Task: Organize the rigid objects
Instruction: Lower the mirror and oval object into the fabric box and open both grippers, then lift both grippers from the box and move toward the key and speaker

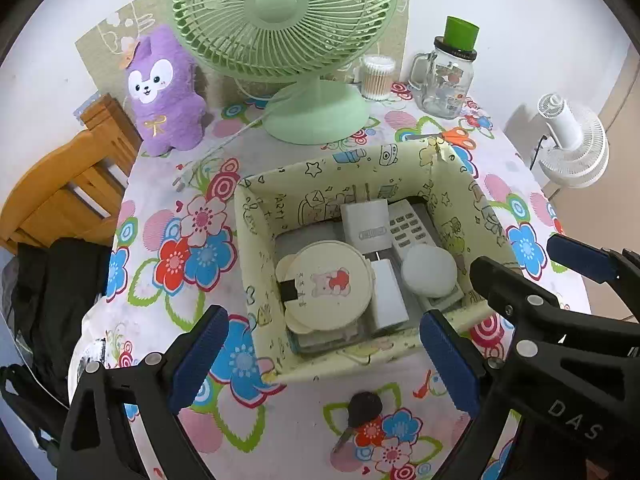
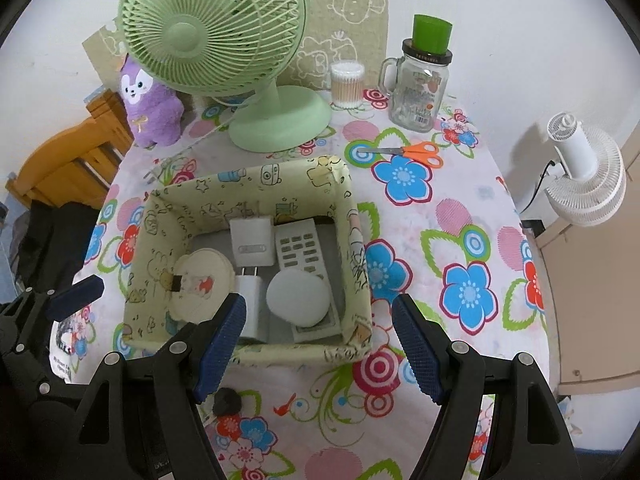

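Observation:
A pale yellow fabric box [image 1: 256,248] [image 2: 156,216] with cartoon prints stands mid-table. Inside lie a round cream lidded case [image 1: 328,284] [image 2: 202,280], two white chargers [image 1: 366,226] [image 2: 252,242], a white remote [image 1: 410,226] [image 2: 300,246] and a white round puck [image 1: 429,270] [image 2: 298,298]. A black-headed key [image 1: 362,410] [image 2: 227,401] lies on the cloth in front of the box. My left gripper [image 1: 324,368] is open and empty above the box's near wall and the key. My right gripper [image 2: 320,344] is open and empty over the box's near right corner.
A green desk fan [image 1: 288,40] [image 2: 224,48], purple plush [image 1: 162,88] [image 2: 148,104], cotton swab tub [image 1: 377,76] [image 2: 347,84], glass mug jar [image 1: 448,76] [image 2: 420,84] and orange scissors [image 1: 456,136] [image 2: 416,152] stand behind the box. A wooden chair [image 1: 68,184] is at left, a white fan [image 2: 584,172] at right.

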Tool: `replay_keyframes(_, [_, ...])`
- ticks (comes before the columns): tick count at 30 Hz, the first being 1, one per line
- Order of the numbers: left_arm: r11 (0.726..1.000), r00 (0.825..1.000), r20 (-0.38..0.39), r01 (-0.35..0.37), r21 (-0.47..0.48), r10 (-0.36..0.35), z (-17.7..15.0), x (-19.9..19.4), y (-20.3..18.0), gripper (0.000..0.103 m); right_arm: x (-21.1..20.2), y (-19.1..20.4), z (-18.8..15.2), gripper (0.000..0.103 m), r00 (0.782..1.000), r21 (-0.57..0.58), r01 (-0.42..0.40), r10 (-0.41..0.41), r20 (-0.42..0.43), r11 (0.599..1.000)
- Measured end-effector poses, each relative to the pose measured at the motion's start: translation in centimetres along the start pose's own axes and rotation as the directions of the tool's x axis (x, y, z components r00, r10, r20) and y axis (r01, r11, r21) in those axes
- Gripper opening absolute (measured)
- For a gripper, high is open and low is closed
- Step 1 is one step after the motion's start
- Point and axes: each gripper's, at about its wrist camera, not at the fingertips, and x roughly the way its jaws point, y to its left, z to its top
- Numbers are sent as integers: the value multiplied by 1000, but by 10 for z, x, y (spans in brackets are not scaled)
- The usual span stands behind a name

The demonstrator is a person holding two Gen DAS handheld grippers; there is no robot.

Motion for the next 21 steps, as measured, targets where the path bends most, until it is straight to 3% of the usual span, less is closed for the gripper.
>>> replay_keyframes(21, [998, 998, 35, 59, 26, -60, -29, -28, 13, 99, -34, 20, -32, 84, 998, 32, 33, -34, 50, 999])
